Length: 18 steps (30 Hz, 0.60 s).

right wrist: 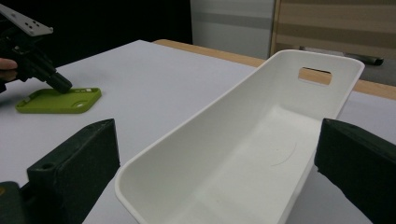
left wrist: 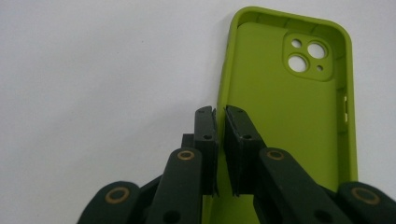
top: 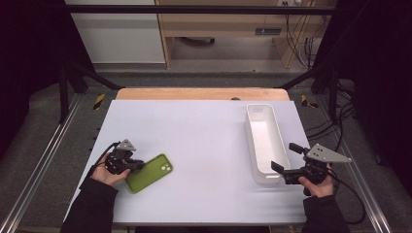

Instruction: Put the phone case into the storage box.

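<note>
Your left tool (top: 137,165) is pinched onto one long side wall of the green phone case (top: 149,173), which lies open side up on the tabletop (top: 194,141) at its near left. In the left gripper view the two jaws stand almost together with only that thin rim (left wrist: 220,105) between them, so the hold is on a soft, narrow lip rather than on the body of the case. That is the weak point: if you lift quickly, the flexible wall could bend and slide out of the pads, or the case could swing down from the gripped edge and hang crooked. A tilt of your wrist would probably make the far end drag on the tabletop and twist the case free.

Farther right, the white bin (top: 265,143) stands empty, well apart from the case. Your right tool (top: 283,158) is wide open with the bin's near end between its jaws, not yet pressing on it. If you close there, the thin plastic wall (right wrist: 140,161) may flex, or the light bin may skid away. Carrying the case across, watch that its dangling end does not catch the bin's rim.
</note>
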{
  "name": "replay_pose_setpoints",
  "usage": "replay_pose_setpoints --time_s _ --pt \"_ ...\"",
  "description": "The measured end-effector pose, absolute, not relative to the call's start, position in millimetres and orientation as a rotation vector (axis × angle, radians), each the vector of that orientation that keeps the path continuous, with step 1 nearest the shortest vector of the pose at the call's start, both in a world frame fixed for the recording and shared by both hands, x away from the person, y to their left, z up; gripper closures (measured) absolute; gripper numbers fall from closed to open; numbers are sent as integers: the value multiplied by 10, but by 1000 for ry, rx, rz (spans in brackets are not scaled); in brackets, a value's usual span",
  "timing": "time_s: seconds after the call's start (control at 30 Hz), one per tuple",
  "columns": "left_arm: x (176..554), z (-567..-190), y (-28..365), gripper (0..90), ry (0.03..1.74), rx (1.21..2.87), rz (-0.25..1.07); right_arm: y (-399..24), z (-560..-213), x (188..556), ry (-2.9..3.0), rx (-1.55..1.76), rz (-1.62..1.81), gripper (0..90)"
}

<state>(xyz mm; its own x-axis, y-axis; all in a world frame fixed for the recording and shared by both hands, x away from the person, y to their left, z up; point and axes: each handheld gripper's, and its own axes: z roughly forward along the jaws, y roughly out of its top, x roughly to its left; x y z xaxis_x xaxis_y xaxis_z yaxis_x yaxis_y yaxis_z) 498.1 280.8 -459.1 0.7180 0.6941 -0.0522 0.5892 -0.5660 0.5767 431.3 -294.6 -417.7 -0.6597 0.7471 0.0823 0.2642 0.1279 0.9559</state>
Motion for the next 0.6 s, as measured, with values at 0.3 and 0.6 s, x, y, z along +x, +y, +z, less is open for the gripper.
replay_pose_setpoints --time_s 0.3,0.6 --pt "4974 -4587 2797 849 966 2354 258 -2945 -4177 4313 1994 974 1550 6" --pt "4967 -4583 2796 876 956 2359 264 -2949 -4174 4312 1993 973 1553 6"
